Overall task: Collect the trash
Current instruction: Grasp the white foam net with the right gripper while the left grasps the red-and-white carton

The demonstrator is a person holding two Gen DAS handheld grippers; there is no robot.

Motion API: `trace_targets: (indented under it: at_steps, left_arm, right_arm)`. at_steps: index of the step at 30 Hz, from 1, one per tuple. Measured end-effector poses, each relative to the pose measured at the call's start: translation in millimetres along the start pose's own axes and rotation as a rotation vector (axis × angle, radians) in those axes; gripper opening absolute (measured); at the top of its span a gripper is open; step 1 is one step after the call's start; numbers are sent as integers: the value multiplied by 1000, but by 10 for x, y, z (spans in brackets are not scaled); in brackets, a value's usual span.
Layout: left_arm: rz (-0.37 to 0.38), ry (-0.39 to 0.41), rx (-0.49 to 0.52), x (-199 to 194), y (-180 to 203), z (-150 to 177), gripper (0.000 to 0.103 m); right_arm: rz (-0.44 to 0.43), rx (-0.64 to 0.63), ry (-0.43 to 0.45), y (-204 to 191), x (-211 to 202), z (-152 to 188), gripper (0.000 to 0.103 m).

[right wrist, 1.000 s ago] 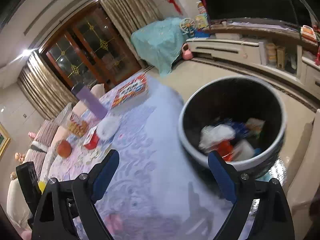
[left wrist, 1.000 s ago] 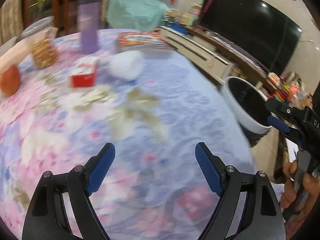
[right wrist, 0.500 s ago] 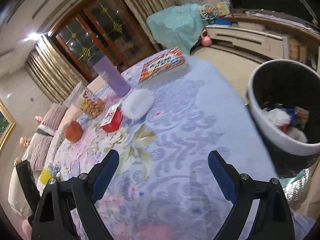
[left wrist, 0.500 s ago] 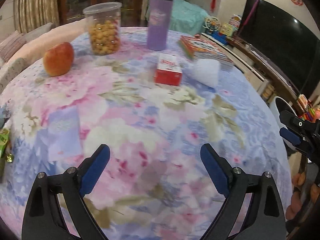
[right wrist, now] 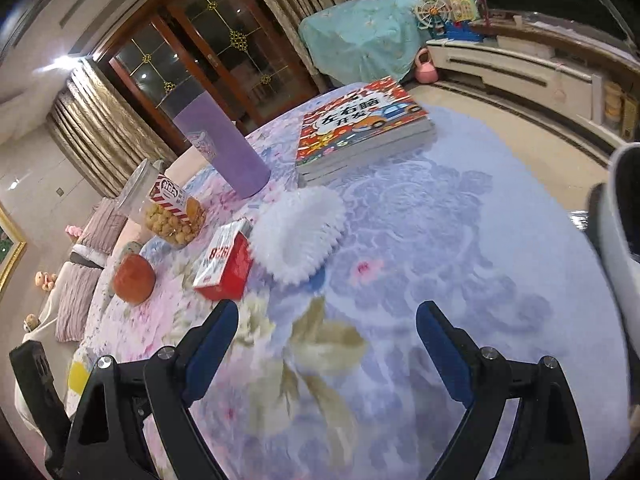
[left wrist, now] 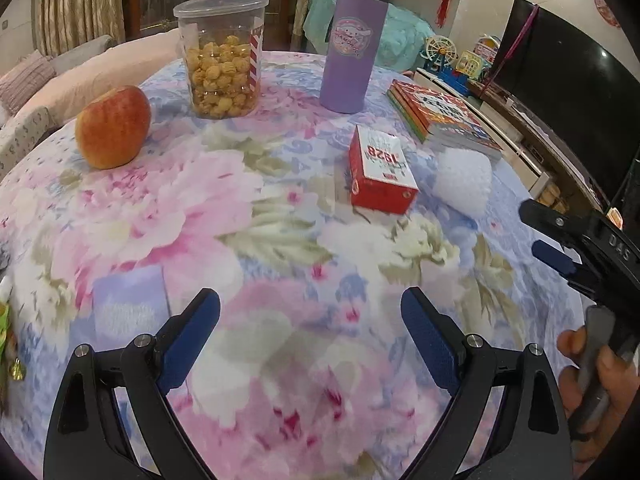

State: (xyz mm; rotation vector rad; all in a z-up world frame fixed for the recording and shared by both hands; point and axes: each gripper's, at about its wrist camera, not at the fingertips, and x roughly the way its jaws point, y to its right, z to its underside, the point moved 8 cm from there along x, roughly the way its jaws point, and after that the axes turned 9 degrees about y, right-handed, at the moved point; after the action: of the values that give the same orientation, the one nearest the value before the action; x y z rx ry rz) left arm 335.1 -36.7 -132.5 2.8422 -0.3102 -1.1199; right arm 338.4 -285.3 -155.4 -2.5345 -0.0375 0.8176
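A crumpled white foam net (left wrist: 464, 184) (right wrist: 298, 236) lies on the floral tablecloth (left wrist: 280, 240) beside a red and white box (left wrist: 380, 172) (right wrist: 224, 260). A flat lilac packet (left wrist: 128, 300) lies just left of my left gripper (left wrist: 310, 320), which hovers open over the cloth with nothing between its fingers. A green wrapper (left wrist: 6, 332) shows at the left edge. My right gripper (right wrist: 326, 332) is open and empty above the cloth, short of the foam net; in the left wrist view the right gripper (left wrist: 544, 236) enters from the right. The white-rimmed trash bin (right wrist: 616, 220) stands off the table's right side.
An apple (left wrist: 114, 128), a clear jar of snacks (left wrist: 222, 56), a purple tumbler (left wrist: 352, 40) and a stack of books (left wrist: 440, 116) stand along the far part of the table. A TV (left wrist: 572, 108) and low cabinet lie beyond on the right.
The left wrist view swung from the bin side of the table to its middle and left. The right gripper drew away from the bin and over the table; the bin slid to the right edge.
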Motion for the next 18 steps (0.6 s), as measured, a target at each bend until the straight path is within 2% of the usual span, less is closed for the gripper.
trace_targets:
  at_steps: [7,9,11,12,14,16,18]
  left_arm:
    - [15,-9,3,184,3,-114,94]
    - [13,-13,9,228,14,-131,94]
    - [18,-18,13,265,36,-141,94]
    - [19,-20,16,280,45,-142,94]
    - [16,-23,23,316,67,-149,94]
    - [19,-30,26,353,97,-161,94]
    - [20,-27,30,375,141,-193,94]
  right_arm:
    - [1,-50,-12,-143,441,-107,90]
    - [3,-52,-37,-162,596,-100,85]
    - [-6,-51,-57,-169,712,-82,70]
    - [-6,-52,-57,-159,739,-80,67]
    - [-27,-46,-54,-153,762,-75,47]
    - [-33,-42,-53,-136,755,-79,33]
    - [-46,-34,-44,-100,693,-97,26]
